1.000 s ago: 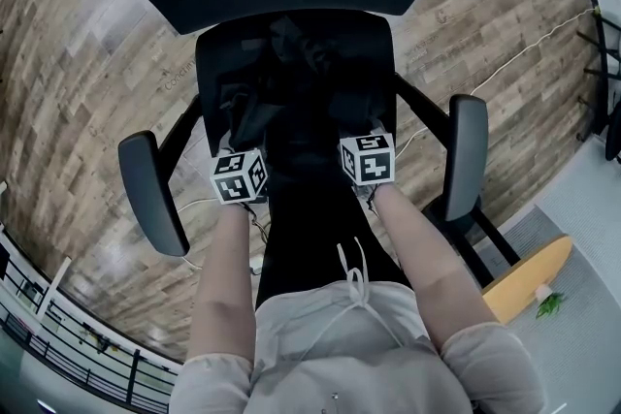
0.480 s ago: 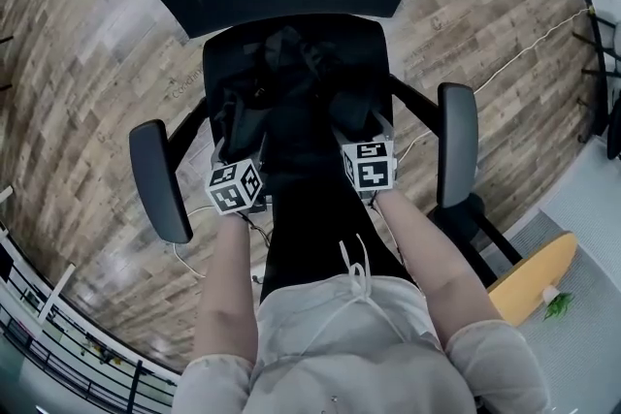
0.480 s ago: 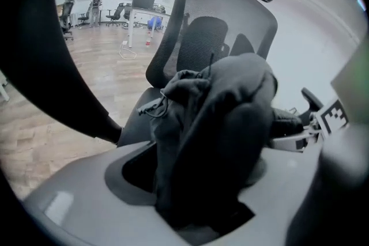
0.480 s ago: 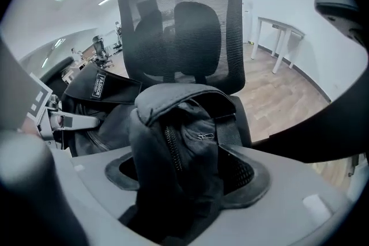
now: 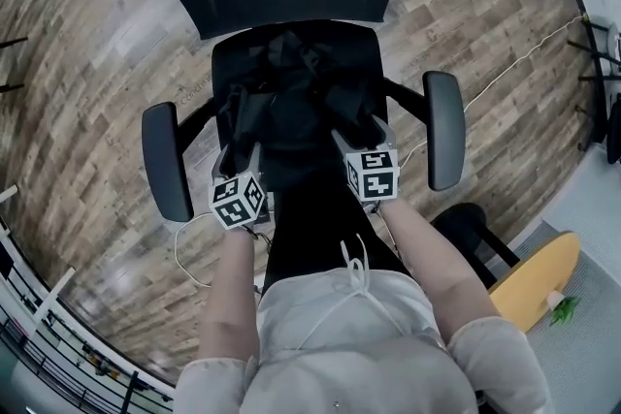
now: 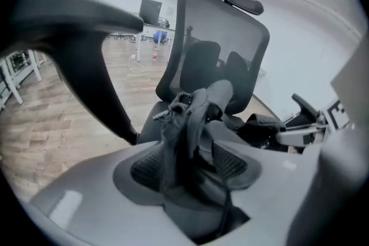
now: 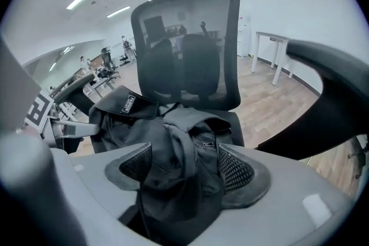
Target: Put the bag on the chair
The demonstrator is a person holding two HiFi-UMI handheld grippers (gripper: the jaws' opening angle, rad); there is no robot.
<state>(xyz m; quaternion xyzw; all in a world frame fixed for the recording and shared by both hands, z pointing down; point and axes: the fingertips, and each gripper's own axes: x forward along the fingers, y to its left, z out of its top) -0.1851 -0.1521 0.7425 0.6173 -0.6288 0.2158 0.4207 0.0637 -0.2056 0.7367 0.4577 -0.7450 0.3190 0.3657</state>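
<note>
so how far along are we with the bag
Nearly done. The bag already lies on the seat of the chair. The left gripper and right gripper have just been opening their jaws, with bag fabric loose between them, unpinched. Left to do: pull both clear.

Left forearm: bare, reaching from 6 toward 12 o'clock.
Right forearm: bare, running from 5 toward 11 o'clock.
Left gripper: pitched down toward 12 o'clock. Its jaws stand apart and have just been closing a little, with fabric of the bag between them.
Right gripper: pitched down toward 12 o'clock. Its jaws are wide and have just been opening, with bag fabric between them and the pads off it.
</note>
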